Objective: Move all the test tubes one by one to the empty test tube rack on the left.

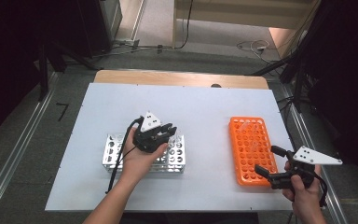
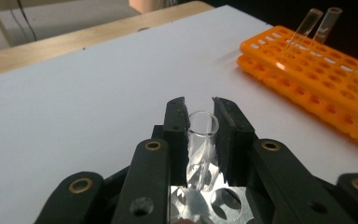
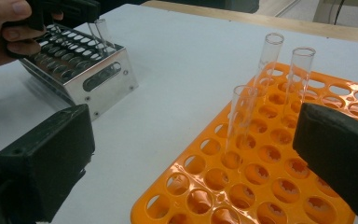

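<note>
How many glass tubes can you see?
4. Three glass tubes stand in the orange rack: the nearest one, the left rear one and the right rear one. The fourth tube is clamped in the left hand-held gripper, over the metal rack.

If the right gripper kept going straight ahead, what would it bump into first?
Probably the nearest clear test tube standing in the orange rack; it stands between the open jaws' line, though depth is hard to judge.
</note>
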The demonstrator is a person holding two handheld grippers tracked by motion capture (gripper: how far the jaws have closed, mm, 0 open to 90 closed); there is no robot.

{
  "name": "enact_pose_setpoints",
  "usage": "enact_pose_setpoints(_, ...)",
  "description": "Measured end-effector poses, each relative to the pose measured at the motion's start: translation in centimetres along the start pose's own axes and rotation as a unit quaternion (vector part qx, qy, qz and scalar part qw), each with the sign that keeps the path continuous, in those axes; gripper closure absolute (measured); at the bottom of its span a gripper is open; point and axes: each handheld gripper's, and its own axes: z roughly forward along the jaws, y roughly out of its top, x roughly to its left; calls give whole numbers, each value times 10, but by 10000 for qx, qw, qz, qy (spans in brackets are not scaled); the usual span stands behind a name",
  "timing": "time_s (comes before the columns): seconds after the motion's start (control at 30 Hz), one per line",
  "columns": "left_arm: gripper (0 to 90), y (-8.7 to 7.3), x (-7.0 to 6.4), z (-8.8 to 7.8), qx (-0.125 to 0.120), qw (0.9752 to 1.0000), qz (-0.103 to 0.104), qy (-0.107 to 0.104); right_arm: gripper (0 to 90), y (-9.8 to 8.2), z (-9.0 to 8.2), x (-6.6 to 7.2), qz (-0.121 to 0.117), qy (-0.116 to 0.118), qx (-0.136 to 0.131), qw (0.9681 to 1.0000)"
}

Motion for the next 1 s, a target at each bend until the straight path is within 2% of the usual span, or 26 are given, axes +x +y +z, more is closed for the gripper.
enact_pose_setpoints(0.07,737,0,1,1,101,9999,-118,-39,0,0,0,0,-7,-1,24,10000)
enact_pose_setpoints(0.4,733,-1,1,3,348,9992,-201,-89,0,0,1,0,-38,32,35,10000)
enact_pose_setpoints(0.57,713,-1,1,2,384,9989,-256,-88,0,-1,2,-1,-57,27,42,10000)
enact_pose_setpoints(0.7,633,0,3,-3,303,9988,-360,-112,0,-1,2,-1,-32,6,47,10000)
enact_pose_setpoints(0.77,587,0,2,-6,242,9990,-367,-22,0,0,2,-1,-35,4,51,10000)
enact_pose_setpoints(0.87,511,1,2,-11,133,9989,-444,-80,0,0,3,-1,-43,12,53,10000)
enact_pose_setpoints(1.0,422,0,0,-20,-64,9989,-420,-196,0,0,5,0,-36,7,63,10000)
